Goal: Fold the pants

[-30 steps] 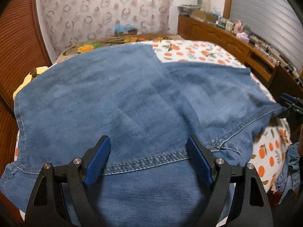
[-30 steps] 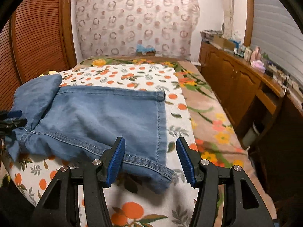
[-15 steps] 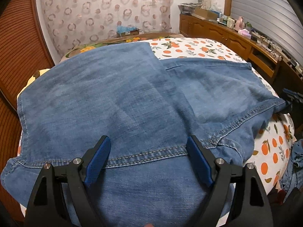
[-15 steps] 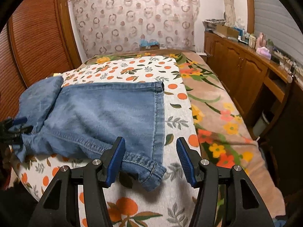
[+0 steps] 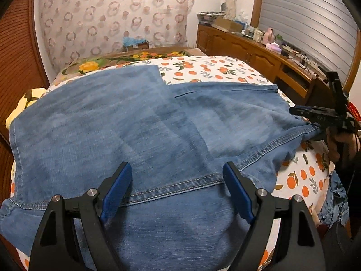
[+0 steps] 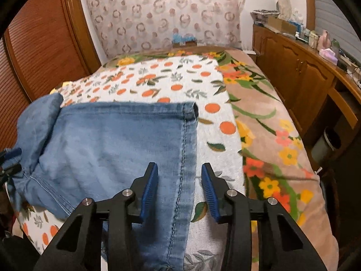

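Jeans (image 5: 140, 122) spread on bed, left gripper (image 5: 177, 192) spread wide above waistband, right gripper (image 6: 179, 189) parted astride hem.

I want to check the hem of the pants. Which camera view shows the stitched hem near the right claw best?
The right wrist view: the hem runs between the open right claw, stitching clear. The left wrist view shows mostly the wide denim of the pants, and the right claw only small at the edge.
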Action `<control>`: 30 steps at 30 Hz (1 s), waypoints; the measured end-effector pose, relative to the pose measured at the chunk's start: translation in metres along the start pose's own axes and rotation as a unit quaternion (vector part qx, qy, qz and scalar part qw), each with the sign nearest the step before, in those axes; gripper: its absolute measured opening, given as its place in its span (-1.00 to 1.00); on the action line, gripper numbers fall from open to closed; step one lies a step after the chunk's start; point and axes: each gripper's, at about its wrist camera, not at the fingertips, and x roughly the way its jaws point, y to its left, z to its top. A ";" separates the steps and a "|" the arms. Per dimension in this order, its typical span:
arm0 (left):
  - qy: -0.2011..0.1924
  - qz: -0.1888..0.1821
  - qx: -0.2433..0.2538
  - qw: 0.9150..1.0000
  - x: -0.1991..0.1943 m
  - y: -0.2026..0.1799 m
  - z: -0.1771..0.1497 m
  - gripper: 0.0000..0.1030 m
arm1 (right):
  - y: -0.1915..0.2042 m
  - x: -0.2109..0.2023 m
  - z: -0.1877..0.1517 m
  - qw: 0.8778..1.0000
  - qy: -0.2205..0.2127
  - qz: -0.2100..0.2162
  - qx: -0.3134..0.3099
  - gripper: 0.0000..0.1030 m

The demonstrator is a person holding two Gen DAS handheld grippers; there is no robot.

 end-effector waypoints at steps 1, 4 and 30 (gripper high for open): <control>-0.001 0.000 0.001 1.000 0.000 -0.001 0.000 0.62 | 0.001 0.000 0.000 1.000 0.000 -0.002 -0.007 -0.21; 0.000 -0.003 0.005 1.000 0.000 -0.002 -0.001 0.62 | 0.006 -0.004 -0.003 1.000 -0.002 0.000 -0.016 -0.26; -0.064 0.025 -0.026 0.997 -0.051 0.043 0.005 0.62 | 0.118 -0.108 0.059 0.972 -0.133 0.144 -0.128 -0.89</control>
